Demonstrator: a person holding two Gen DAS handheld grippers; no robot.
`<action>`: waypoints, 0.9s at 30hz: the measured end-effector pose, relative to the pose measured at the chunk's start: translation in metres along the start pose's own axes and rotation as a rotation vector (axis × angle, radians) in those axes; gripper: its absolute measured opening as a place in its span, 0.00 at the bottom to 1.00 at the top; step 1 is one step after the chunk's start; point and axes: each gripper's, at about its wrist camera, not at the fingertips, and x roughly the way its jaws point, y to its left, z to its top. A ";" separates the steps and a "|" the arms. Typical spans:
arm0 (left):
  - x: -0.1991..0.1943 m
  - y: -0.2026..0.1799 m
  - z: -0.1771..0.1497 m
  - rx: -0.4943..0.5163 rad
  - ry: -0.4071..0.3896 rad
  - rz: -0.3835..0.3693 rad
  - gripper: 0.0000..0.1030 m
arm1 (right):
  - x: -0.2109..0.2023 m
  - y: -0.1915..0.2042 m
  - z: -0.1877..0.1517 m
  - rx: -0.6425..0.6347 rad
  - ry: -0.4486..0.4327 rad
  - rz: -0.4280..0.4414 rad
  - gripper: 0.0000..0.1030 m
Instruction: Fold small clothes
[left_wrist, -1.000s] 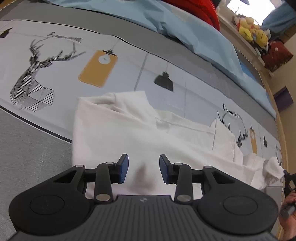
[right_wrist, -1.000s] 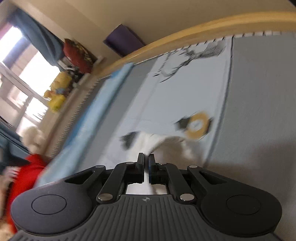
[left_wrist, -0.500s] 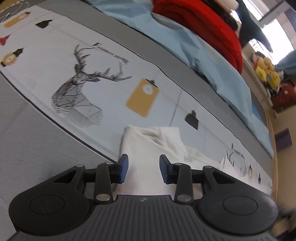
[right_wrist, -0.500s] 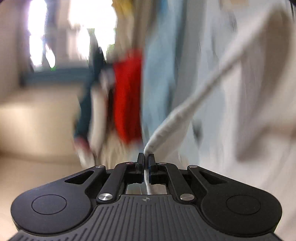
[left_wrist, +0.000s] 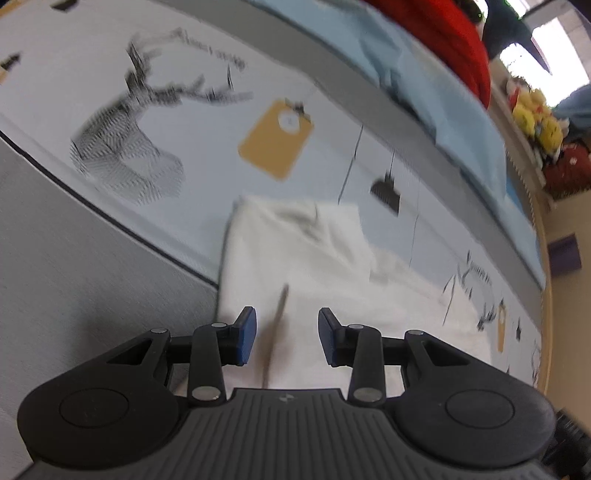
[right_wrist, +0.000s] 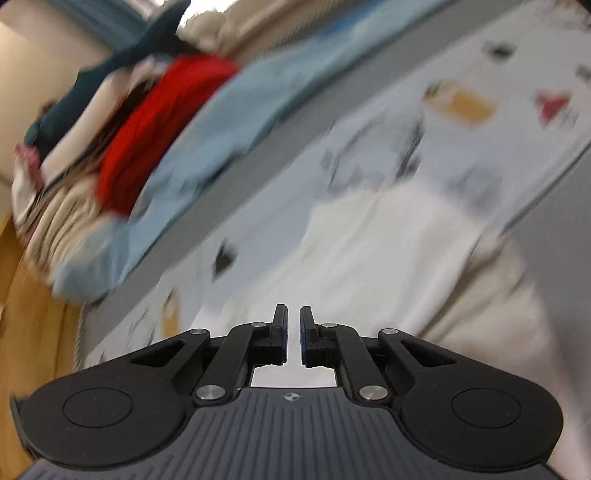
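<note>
A small white garment (left_wrist: 303, 258) lies on the printed bedsheet (left_wrist: 110, 92), partly folded, with a thin fold edge running down toward my left gripper. My left gripper (left_wrist: 284, 336) is open and empty, just above the garment's near part. In the right wrist view the same white garment (right_wrist: 399, 251) is blurred and spreads ahead and to the right. My right gripper (right_wrist: 293, 332) has its jaws slightly apart with a narrow gap, and nothing shows between them.
A light blue blanket (left_wrist: 424, 74) and red folded cloth (left_wrist: 443, 37) lie along the bed's far side. Yellow plush toys (left_wrist: 535, 118) sit on a ledge at the right. A wooden bed frame (right_wrist: 33, 295) shows in the right view. A pile of clothes (right_wrist: 74, 129) lies beyond.
My right gripper swung across with the white cloth pinched, then let it go; its jaws now stand slightly apart. My left gripper stayed open and shifted over the garment.
</note>
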 end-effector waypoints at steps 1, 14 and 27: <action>0.009 -0.002 -0.003 0.010 0.017 0.006 0.39 | -0.004 -0.007 0.011 -0.002 -0.028 -0.010 0.08; 0.028 -0.063 -0.037 0.373 -0.089 0.198 0.04 | -0.028 -0.097 0.047 0.206 -0.164 -0.169 0.08; -0.008 -0.035 -0.020 0.283 -0.167 0.316 0.05 | -0.001 -0.083 0.033 0.194 -0.028 -0.212 0.20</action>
